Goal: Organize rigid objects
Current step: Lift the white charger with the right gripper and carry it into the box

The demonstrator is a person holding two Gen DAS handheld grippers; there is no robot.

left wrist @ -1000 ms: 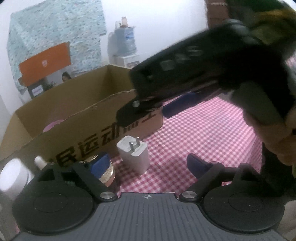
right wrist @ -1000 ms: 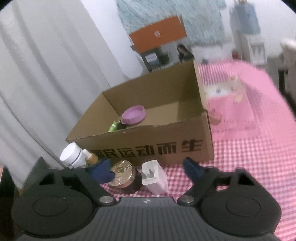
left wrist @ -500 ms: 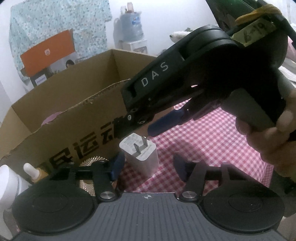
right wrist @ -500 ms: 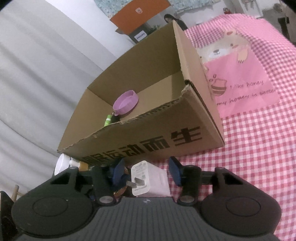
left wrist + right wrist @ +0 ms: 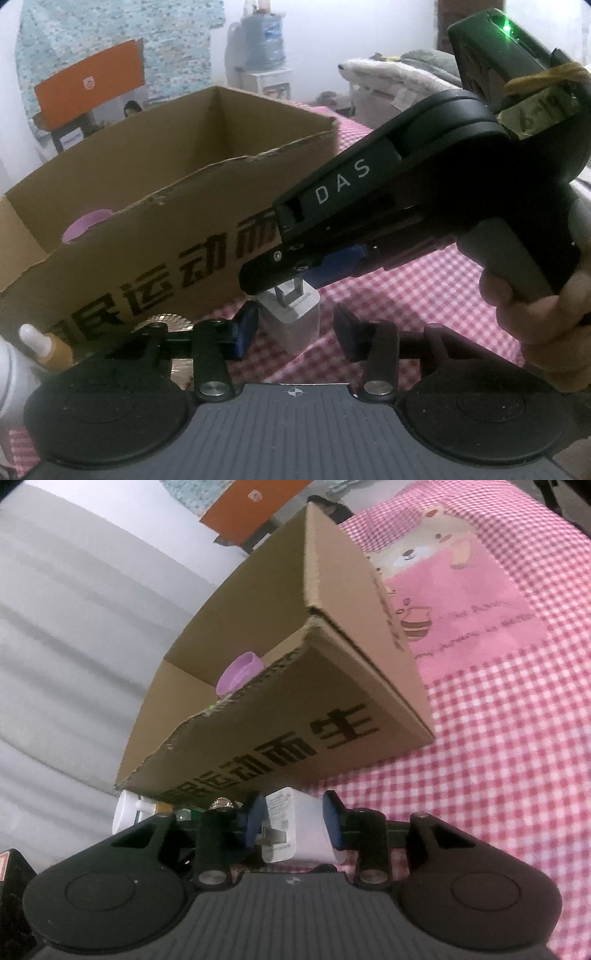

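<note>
A white plug charger stands on the red checked cloth in front of the cardboard box. My right gripper is shut on the charger, its blue pads against both sides. In the left wrist view the right gripper comes down on the charger from the upper right. My left gripper is open, its fingers on either side of the charger without touching it. A purple lid lies inside the box.
A gold-lidded jar, a small dropper bottle and a white bottle stand left of the charger by the box front. A pink bear mat lies right of the box. A white curtain hangs at the left.
My right gripper has come down and closed on the charger. My left gripper has narrowed and moved in around the charger.
</note>
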